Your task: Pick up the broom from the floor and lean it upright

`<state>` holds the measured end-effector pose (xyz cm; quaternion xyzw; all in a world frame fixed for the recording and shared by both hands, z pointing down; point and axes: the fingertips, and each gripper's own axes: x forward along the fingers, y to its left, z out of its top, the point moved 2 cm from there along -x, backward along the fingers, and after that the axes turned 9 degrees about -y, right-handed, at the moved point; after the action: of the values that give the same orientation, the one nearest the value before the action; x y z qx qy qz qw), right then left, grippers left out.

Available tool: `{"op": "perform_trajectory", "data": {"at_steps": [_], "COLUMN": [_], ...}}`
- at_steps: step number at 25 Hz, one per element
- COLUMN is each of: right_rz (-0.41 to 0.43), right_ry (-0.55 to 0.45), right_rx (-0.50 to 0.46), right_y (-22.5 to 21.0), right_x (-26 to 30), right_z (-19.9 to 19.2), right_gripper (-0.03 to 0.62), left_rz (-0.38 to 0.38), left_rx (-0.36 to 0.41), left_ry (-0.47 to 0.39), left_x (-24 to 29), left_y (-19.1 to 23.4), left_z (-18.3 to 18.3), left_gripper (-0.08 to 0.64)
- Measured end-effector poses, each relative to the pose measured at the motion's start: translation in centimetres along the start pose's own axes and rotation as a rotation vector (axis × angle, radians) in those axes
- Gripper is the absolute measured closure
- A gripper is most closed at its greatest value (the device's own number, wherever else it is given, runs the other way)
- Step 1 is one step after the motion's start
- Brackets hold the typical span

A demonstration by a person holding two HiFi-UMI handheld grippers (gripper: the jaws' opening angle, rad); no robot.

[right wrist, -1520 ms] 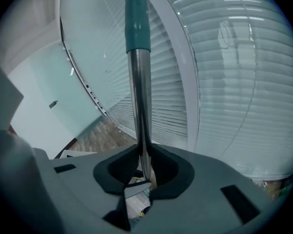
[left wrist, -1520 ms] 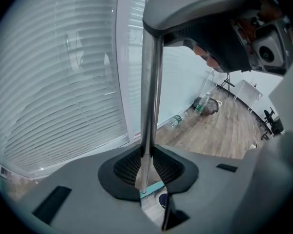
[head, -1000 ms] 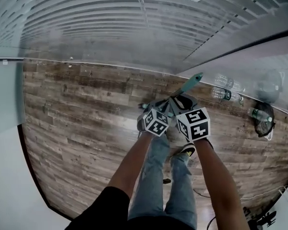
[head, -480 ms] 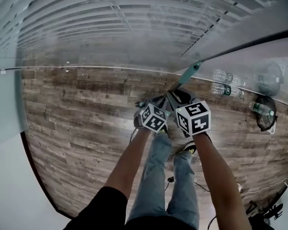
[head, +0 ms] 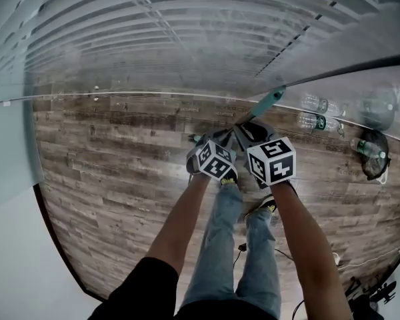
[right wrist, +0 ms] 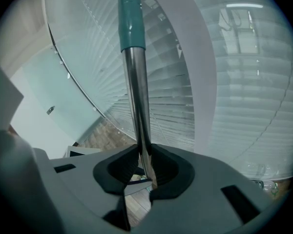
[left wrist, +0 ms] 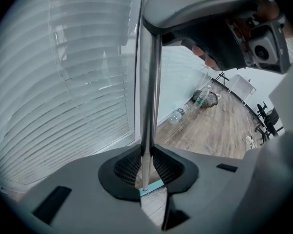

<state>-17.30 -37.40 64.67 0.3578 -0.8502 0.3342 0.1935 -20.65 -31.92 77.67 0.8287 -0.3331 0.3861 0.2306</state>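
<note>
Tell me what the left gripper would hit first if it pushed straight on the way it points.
Shut on the broom handle, the left gripper aims at the foot of the window blinds, near the wood floor. Probably the blinds first; depth is unclear.

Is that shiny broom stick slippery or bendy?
Probably slippery: the broom handle is smooth, shiny metal. Likely stiff: it runs straight from the left gripper up to the right gripper. The teal sleeve may slip less.

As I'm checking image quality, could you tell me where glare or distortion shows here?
Head view: fisheye curves the blinds; pale glare sheens the floor. Left gripper view: dark vignetted corners, broom handle sharp. Right gripper view: bright reflections streak the handle.
</note>
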Motion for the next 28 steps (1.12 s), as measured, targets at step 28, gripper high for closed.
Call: {"op": "perform_trajectory", "data": {"at_steps": [28], "right_rz": [0.005], "right_ry": [-0.017], "right_rx": [0.130], "right_y": [-0.3], "right_x": [-2.6], "right_z": [-1.7], "right_gripper": [0.468], "left_rz": [0.017], "left_rx": [-0.053], "left_ry": [-0.027], "left_x": [-0.7], "left_y": [0.5], "left_z": [0.3], "left_gripper": [0.472]}}
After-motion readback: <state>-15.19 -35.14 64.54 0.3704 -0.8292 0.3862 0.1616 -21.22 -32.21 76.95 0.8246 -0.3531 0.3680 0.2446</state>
